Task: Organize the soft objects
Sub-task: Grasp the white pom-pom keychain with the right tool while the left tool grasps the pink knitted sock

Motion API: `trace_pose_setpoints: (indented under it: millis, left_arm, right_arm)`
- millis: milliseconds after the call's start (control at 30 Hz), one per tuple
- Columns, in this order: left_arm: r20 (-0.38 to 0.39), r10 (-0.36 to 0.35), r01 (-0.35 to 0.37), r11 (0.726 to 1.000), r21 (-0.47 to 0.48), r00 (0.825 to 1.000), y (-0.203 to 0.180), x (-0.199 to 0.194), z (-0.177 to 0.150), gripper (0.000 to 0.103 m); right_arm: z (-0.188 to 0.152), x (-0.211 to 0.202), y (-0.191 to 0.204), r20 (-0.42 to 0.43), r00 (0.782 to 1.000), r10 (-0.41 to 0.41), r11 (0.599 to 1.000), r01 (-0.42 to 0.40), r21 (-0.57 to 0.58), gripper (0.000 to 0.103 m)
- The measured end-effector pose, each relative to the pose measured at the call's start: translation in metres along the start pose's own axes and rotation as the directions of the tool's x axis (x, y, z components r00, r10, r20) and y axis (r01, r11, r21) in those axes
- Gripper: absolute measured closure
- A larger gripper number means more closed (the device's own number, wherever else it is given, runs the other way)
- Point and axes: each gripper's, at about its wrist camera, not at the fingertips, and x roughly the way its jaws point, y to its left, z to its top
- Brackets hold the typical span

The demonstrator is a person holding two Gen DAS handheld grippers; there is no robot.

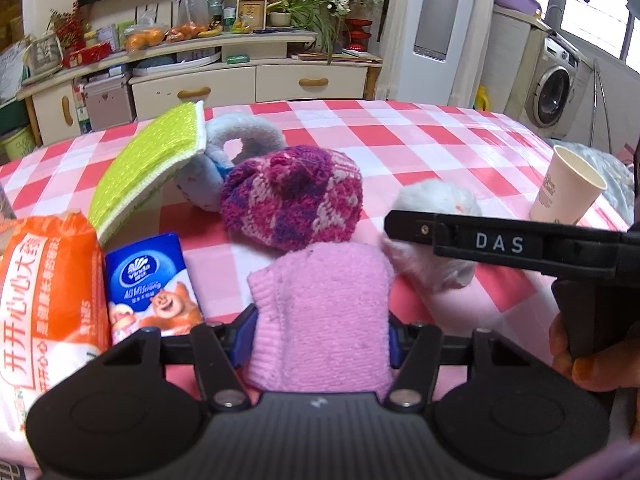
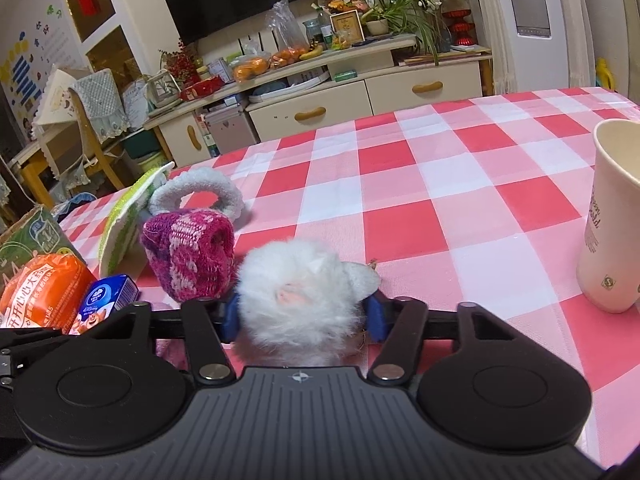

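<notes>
My left gripper (image 1: 320, 336) is shut on a pink knitted cloth (image 1: 324, 304) that lies on the checked tablecloth (image 1: 420, 148). My right gripper (image 2: 302, 316) is shut on a white fluffy plush toy (image 2: 296, 296), which also shows in the left wrist view (image 1: 432, 204) behind the right gripper's black body. A purple-pink knitted hat (image 1: 292, 196) lies just beyond both; it also shows in the right wrist view (image 2: 188, 252). A pale blue plush ring toy (image 1: 240, 144) and a green-yellow sponge cloth (image 1: 148, 160) lie behind it.
An orange snack bag (image 1: 44, 288) and a blue tissue pack (image 1: 152, 284) lie at the left. A paper cup (image 2: 616, 216) stands at the right. A green carton (image 2: 28, 240) sits at the far left edge. Cabinets stand beyond the table.
</notes>
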Motion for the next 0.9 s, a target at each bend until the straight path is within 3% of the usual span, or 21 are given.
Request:
trace_pose_setpoints:
  millis: [233,900]
  left_arm:
    - [0.015,-0.002,0.003,0.999,-0.037,1.0,0.006,-0.008,0.001,0.044]
    - [0.143,-0.048,0.059,0.995,-0.075,0.989,0.026,-0.065,-0.002,0.044]
  right_arm:
    - [-0.002,-0.008,0.004,0.042,0.999,-0.015,0.999,0.016,-0.027,0.04]
    - [-0.006,-0.038,0.042,0.148,0.988,-0.034,0.99,0.054,-0.132,0.04]
